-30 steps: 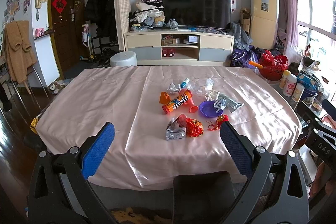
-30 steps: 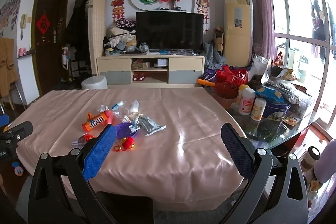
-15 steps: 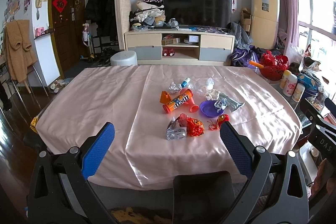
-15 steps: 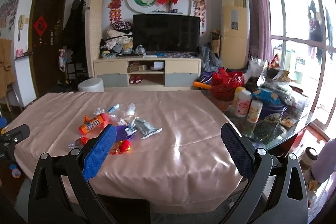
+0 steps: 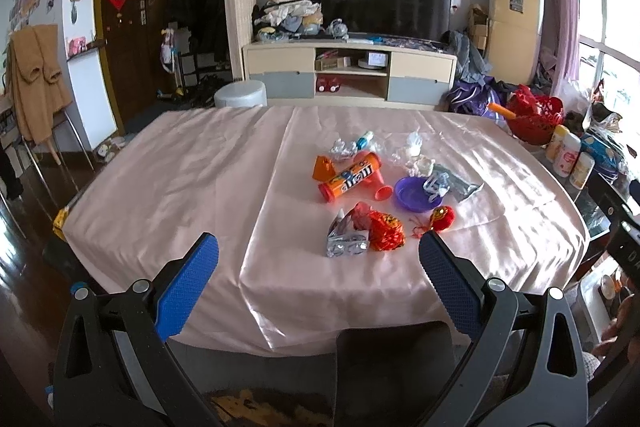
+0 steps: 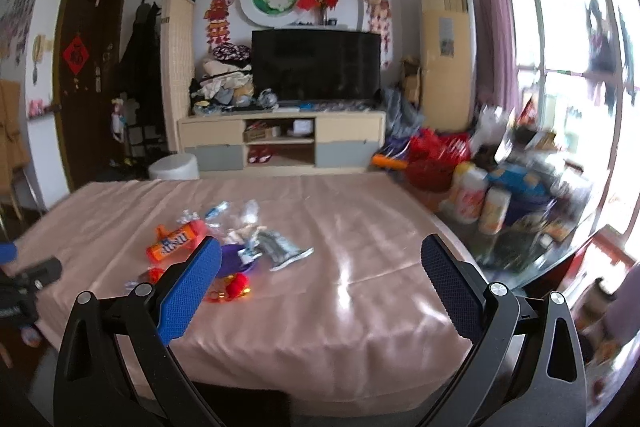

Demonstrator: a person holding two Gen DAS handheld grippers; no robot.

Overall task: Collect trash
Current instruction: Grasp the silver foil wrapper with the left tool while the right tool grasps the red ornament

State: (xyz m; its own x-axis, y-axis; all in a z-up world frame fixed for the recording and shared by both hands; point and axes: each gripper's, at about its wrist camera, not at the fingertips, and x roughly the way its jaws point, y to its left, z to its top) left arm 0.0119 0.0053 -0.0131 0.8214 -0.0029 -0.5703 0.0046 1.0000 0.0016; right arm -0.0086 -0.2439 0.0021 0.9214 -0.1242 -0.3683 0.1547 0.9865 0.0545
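Note:
A heap of trash lies on the pink tablecloth: an orange candy tube, a purple bowl, a silver foil wrapper, a red crumpled wrapper, a small red ornament, clear wrappers. My left gripper is open and empty, held above the near table edge, short of the heap. My right gripper is open and empty; the tube and grey wrapper lie ahead to its left.
A black chair back stands at the near table edge. Bottles and a red basket crowd a glass side table at the right. A TV cabinet and a white stool stand behind the table.
Both grippers have drifted slightly; the right wrist view has lifted a little and is now blurred by motion. The trash has not moved.

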